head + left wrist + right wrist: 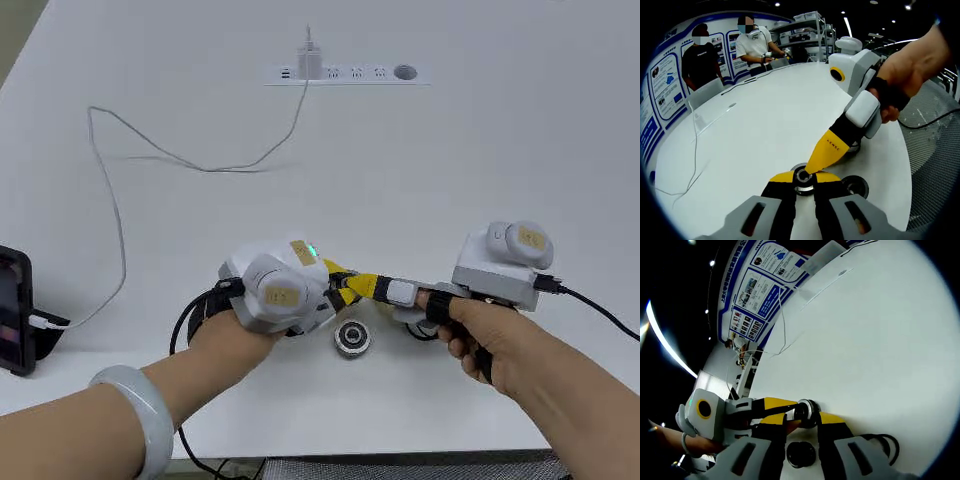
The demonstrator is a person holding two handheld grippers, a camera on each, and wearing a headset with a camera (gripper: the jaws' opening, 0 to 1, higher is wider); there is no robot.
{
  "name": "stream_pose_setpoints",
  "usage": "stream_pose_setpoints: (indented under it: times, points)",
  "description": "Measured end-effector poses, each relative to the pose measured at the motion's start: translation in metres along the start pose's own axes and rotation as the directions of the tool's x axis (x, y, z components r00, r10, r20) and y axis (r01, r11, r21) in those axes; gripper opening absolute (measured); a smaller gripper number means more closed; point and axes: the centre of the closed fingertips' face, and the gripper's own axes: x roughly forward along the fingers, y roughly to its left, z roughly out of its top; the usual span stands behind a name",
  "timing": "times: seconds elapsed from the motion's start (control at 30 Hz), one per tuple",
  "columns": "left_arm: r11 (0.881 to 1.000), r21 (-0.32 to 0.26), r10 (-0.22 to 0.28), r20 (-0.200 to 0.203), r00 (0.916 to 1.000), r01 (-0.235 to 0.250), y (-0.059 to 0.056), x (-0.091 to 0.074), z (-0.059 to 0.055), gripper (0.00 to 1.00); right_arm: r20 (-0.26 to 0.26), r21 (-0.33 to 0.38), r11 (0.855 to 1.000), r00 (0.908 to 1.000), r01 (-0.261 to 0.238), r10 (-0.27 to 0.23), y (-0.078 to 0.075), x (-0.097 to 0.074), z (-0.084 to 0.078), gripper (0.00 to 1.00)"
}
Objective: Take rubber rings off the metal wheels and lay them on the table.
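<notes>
Left gripper (805, 178) clamped on a metal wheel (802, 174) over the table (450, 150)'s near edge. The right gripper (808, 420) has its jaws either side of it too, can't tell if squeezing. A second wheel (352, 338) lies just beside.

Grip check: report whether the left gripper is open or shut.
Shut: the left gripper has its yellow-tipped fingers clamped on the small round metal wheel.

One small silver metal wheel (802, 176) with a dark rubber ring on it is held upright, low centre of the left gripper view, between the left claw's (804, 178) yellow tips. A second wheel (352, 338) lies flat on the white desk (450, 150), lower centre of the head view.
</notes>
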Motion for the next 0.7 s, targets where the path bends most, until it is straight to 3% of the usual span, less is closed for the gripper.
stream_pose_setpoints:
  times: [0.3, 0.37, 0.7]
  points:
    - [1.000, -0.005, 0.002, -0.001, 1.0000, -0.002, -0.001, 0.000, 0.000, 0.12, 0.009, 0.043, 0.999, 0.9996, -0.027, 0.026, 0.018, -0.003, -0.006, 0.30]
    - [1.000, -0.004, 0.002, 0.000, 1.0000, -0.002, -0.001, 0.000, -0.001, 0.12, 0.010, 0.060, 0.997, 0.9986, -0.052, 0.052, 0.026, -0.007, -0.007, 0.31]
    - [1.000, 0.000, -0.002, 0.002, 1.0000, 0.002, -0.001, 0.000, -0.001, 0.12, 0.013, 0.039, 0.998, 0.9987, -0.050, 0.049, 0.023, -0.015, -0.006, 0.25]
